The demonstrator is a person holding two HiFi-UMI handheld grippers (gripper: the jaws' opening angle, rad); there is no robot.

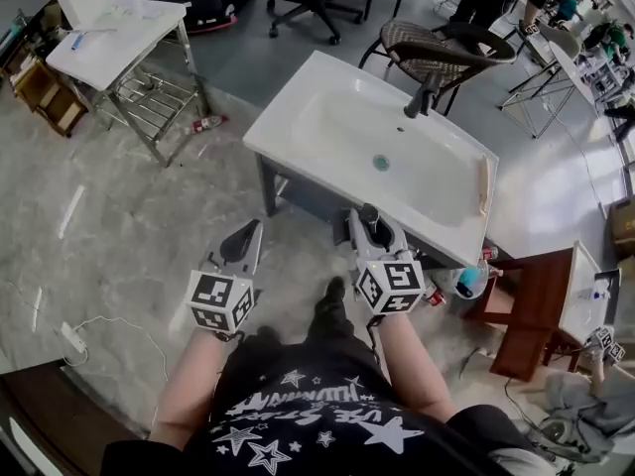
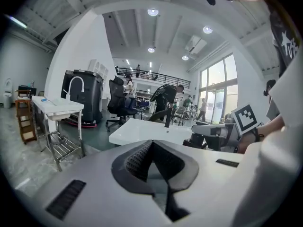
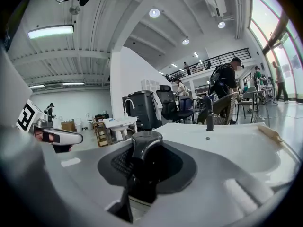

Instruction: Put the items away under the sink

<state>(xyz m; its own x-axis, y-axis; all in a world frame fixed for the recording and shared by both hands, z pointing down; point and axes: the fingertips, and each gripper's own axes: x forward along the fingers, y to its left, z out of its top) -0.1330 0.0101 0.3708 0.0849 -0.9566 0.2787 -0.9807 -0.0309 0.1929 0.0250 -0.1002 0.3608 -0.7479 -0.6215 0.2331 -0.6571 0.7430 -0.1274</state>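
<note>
Dark item (image 3: 146,144): round-capped and upright, clamped between the pads of the right gripper (image 1: 371,224). I cannot tell what it is. It is carried level and forward, probably so it goes in under the sink without tipping.
Left gripper (image 1: 248,236): at 9 o'clock of the right one, jaws narrowed until they touch, nothing between them. It is likely kept free to help.
Sink (image 1: 290,117): white, at 12 o'clock just ahead of both claws, with its faucet (image 1: 422,95) on the far rim.
Under-sink space (image 1: 298,198): a dark frame below the near edge, judged to be the destination. Its inside is hidden.
Floor clutter (image 1: 468,282): a blue container and small things at 3 o'clock of the right gripper, by the sink's leg. Only the head view shows them.
Right gripper view: alone shows the pads on the item, where the head view gives just a dark knob.
Second sink stand (image 1: 111,48): far off at 10 o'clock.
</note>
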